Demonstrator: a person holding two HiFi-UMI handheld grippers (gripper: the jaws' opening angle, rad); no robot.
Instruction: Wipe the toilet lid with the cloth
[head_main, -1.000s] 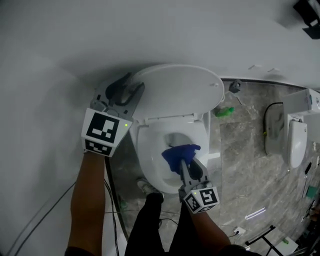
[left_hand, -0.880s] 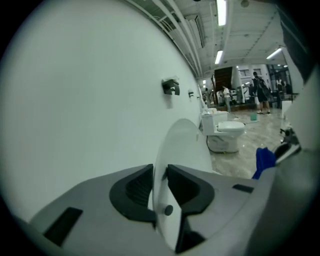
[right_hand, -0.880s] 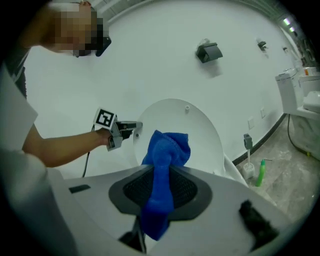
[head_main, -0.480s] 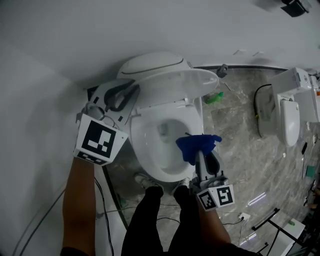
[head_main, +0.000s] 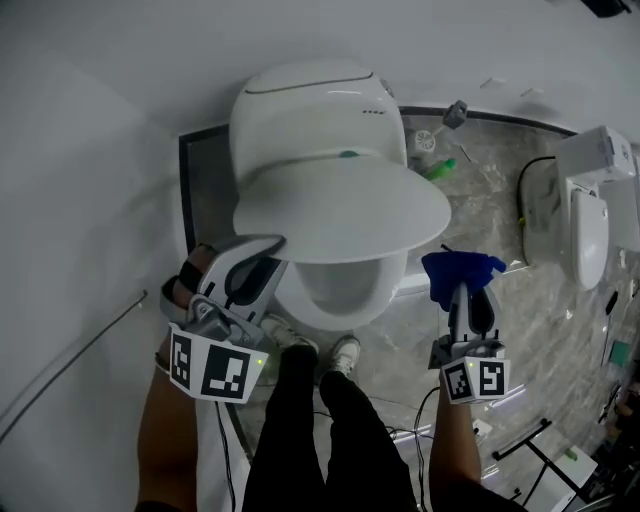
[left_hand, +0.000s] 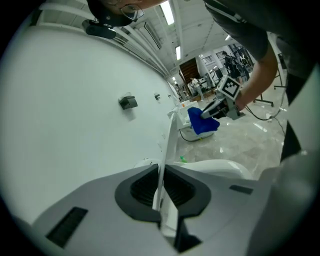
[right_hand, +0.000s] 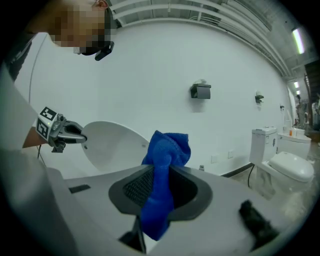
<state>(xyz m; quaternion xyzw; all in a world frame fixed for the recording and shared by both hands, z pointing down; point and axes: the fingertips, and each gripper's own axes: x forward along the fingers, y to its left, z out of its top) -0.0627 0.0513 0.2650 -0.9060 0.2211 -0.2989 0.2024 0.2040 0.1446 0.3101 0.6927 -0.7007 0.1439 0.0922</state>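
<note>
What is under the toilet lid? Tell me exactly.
Under the tilted toilet lid, only the front curve of the toilet bowl and a slice of its hollow show. The lid covers the rest of the bowl, back toward the hinge.

No lettering (or numbers) can be read.

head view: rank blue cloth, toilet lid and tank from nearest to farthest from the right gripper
1. blue cloth, clamped in the right gripper.
2. toilet lid, to the gripper's left, tilted part-way down.
3. tank, farthest back, behind the lid.
</note>
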